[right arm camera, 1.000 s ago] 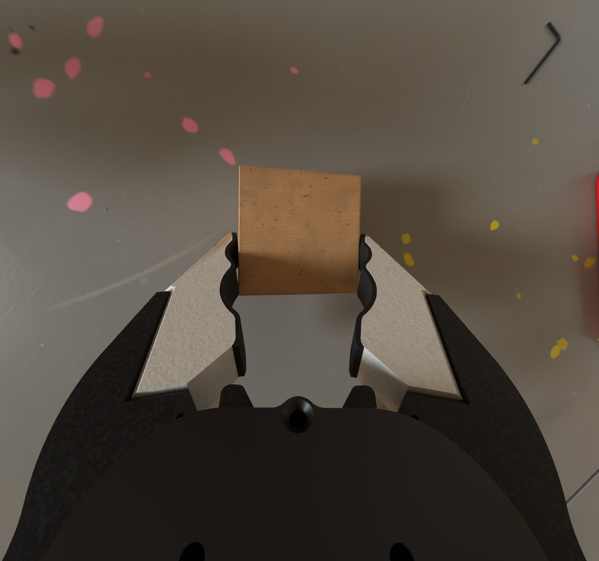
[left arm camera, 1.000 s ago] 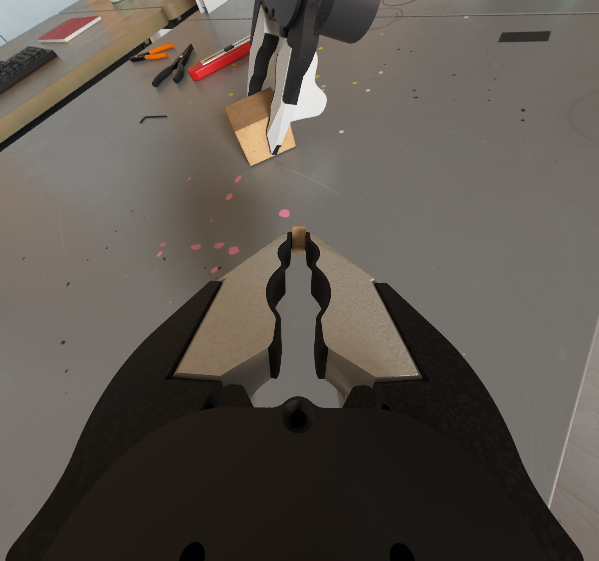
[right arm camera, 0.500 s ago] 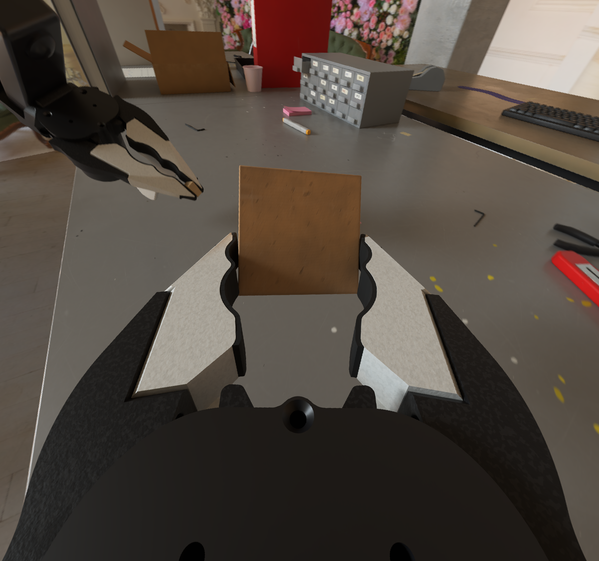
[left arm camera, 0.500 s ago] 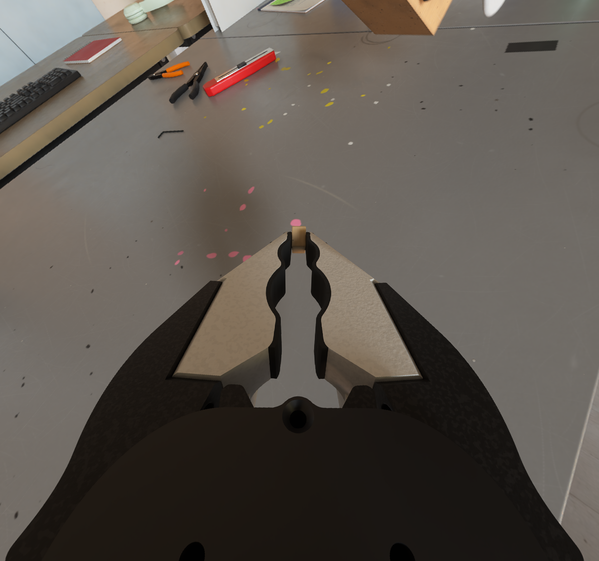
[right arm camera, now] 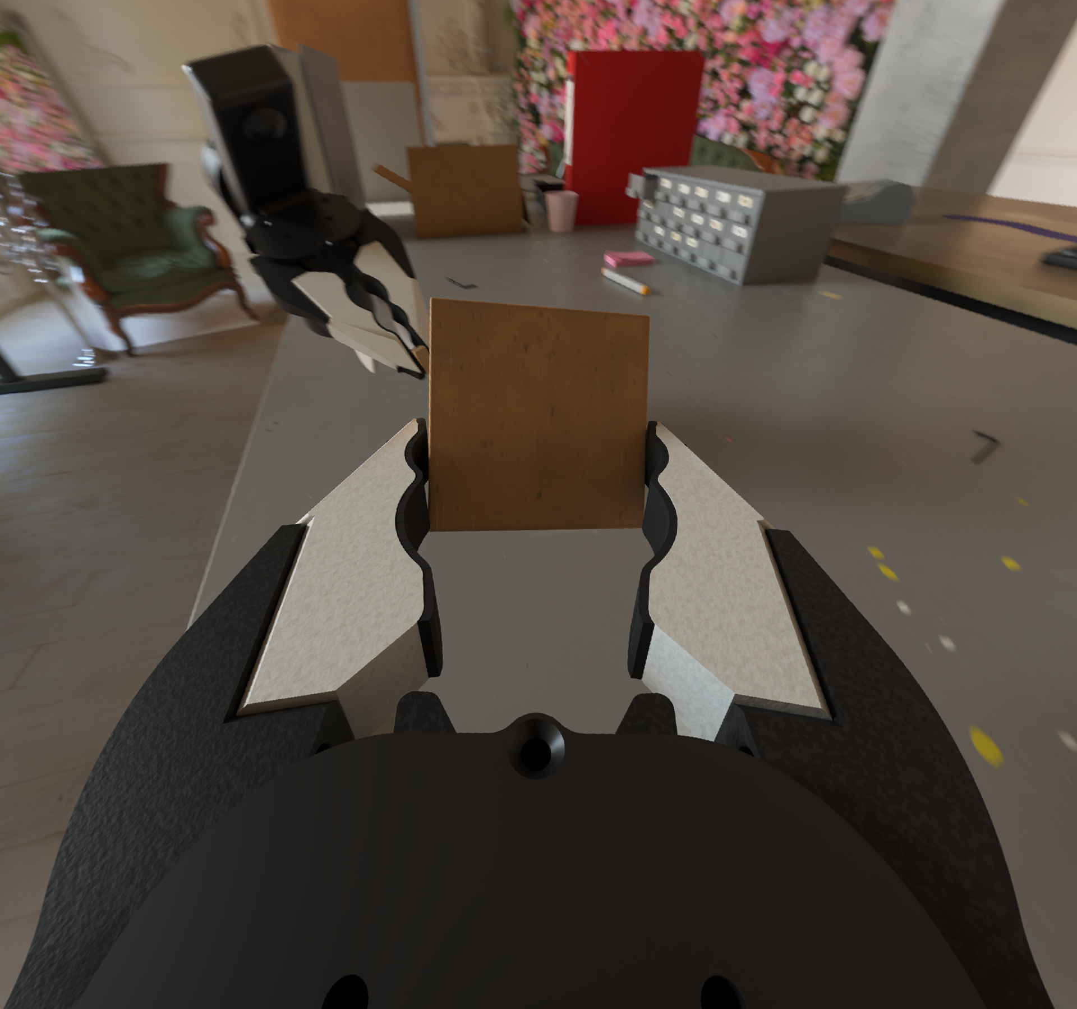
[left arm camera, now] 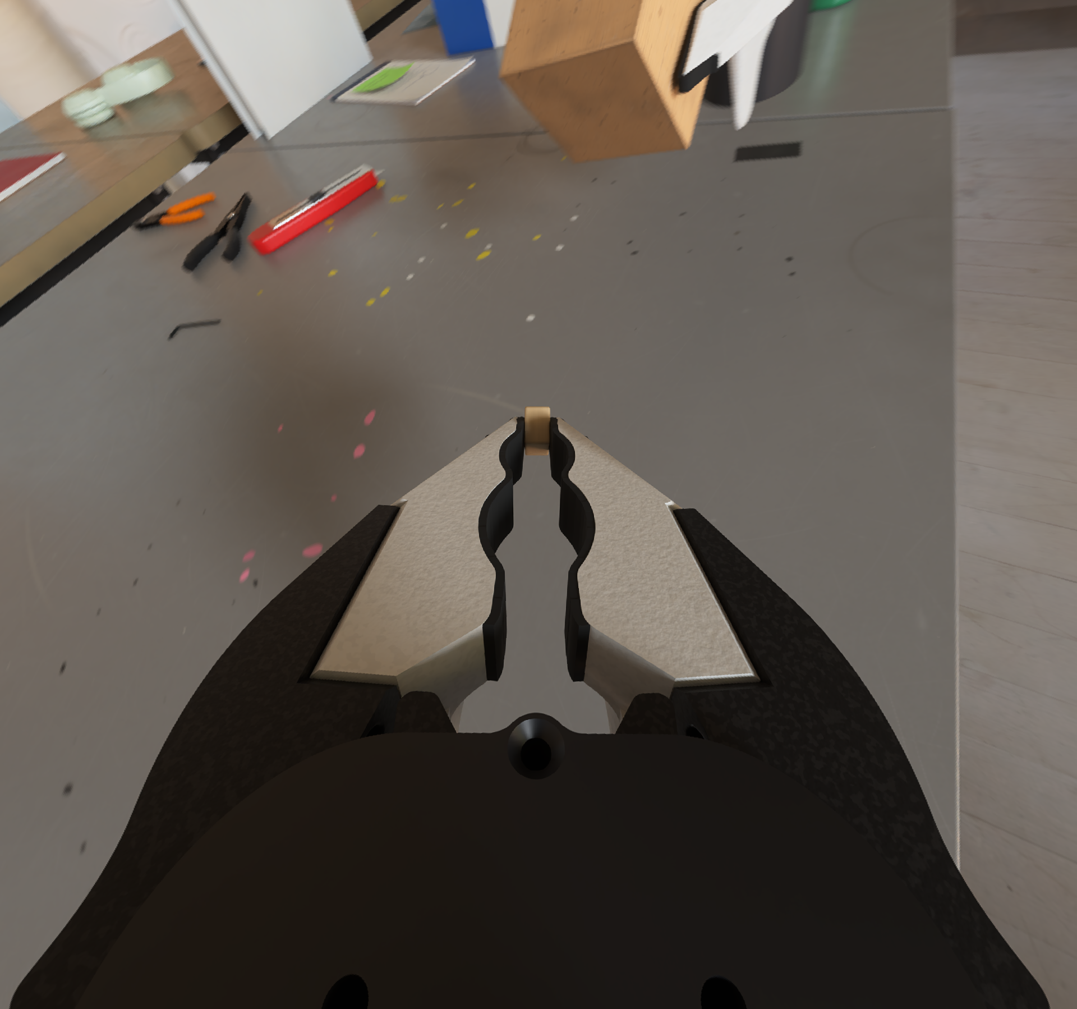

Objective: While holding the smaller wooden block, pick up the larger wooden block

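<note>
A grey table (left arm camera: 728,339), flecked with pink, yellow and black spots, fills both views; a flower-covered wall (right arm camera: 757,19) closes the room behind it. No brand mark or legible writing can be made out on either block or gripper; the small tags on the grey drawer cabinet (right arm camera: 734,229) are too small to resolve.

Left wrist view, left to right: orange-handled pliers (left arm camera: 178,211), black pliers (left arm camera: 218,232), a red box cutter (left arm camera: 314,210) and a black hex key (left arm camera: 193,328) lie on the table. The left gripper (left arm camera: 537,427) has its 2 jaws nearly together, clamped on the smaller wooden block (left arm camera: 537,432), a pale tan piece protruding slightly past the fingertips, clear of the table. At upper right, the larger wooden block (left arm camera: 606,42) hangs above the table.

Right wrist view, left to right: a green armchair (right arm camera: 134,240) stands on the floor. The right gripper (right arm camera: 537,444) has its jaws spread wide, 1 pad against each side of the larger wooden block (right arm camera: 537,415). This block is a mid-brown cube with fine dark specks and straight edges, held off the table with 1 flat face toward the camera.
</note>
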### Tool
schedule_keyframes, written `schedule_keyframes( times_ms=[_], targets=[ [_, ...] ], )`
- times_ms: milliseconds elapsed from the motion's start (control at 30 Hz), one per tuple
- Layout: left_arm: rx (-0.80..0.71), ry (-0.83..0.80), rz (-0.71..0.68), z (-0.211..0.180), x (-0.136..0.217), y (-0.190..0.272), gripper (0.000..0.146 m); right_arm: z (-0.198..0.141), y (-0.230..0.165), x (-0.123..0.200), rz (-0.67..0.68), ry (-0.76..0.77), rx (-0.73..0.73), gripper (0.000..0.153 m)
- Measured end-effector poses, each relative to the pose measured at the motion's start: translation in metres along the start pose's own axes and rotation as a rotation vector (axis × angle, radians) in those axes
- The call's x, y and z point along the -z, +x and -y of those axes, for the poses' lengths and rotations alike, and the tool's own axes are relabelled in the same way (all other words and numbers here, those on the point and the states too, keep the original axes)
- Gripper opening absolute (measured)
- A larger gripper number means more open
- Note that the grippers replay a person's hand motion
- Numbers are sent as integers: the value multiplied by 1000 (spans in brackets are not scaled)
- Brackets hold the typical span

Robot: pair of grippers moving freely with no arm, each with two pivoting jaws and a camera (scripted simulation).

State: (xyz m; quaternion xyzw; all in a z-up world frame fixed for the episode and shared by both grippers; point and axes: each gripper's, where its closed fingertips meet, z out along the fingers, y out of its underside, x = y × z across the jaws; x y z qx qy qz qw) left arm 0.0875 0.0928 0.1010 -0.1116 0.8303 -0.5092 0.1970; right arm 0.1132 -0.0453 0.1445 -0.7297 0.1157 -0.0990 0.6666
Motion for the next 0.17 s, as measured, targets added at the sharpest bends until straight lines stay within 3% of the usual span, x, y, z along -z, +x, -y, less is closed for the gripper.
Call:
schedule_keyframes(
  times_ms=[167],
  targets=[
    [-59, 50, -115, 27, -5, -2, 8, 23, -7, -22, 175, 81, 10, 74]
  ],
)
